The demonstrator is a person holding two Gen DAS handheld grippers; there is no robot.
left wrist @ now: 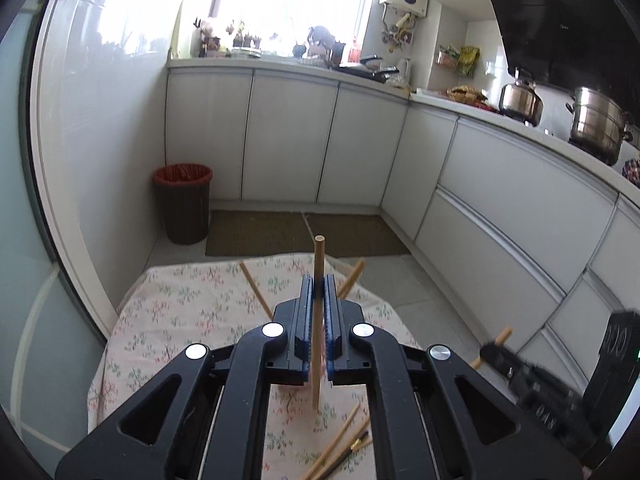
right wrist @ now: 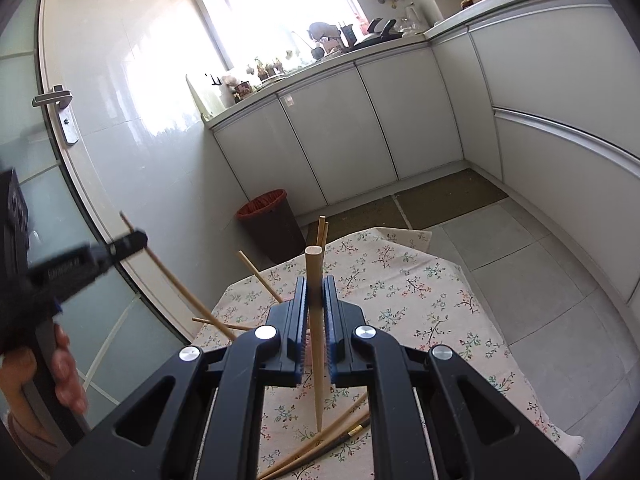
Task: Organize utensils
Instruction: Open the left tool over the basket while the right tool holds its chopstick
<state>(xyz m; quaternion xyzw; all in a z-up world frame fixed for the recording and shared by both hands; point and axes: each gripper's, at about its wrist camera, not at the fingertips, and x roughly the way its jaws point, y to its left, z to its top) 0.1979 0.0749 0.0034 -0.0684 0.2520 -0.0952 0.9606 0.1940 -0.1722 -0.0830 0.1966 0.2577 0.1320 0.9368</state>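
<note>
Standing upright, one chopstick point(left wrist: 319, 320) sits clamped between left tongs point(left wrist: 319, 292).

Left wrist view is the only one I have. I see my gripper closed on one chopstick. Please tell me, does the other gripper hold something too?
Observer: Yes. The right gripper is shut on a chopstick of its own, thick end up, thin tip pointing down at the tablecloth.
Operator: Is there something on the cloth under that tip?
Observer: Several loose chopsticks lie there, one of them dark with a gold band.
Operator: What is on the wall at my left side?
Observer: A door with a metal handle. Your view cuts it off.
</note>
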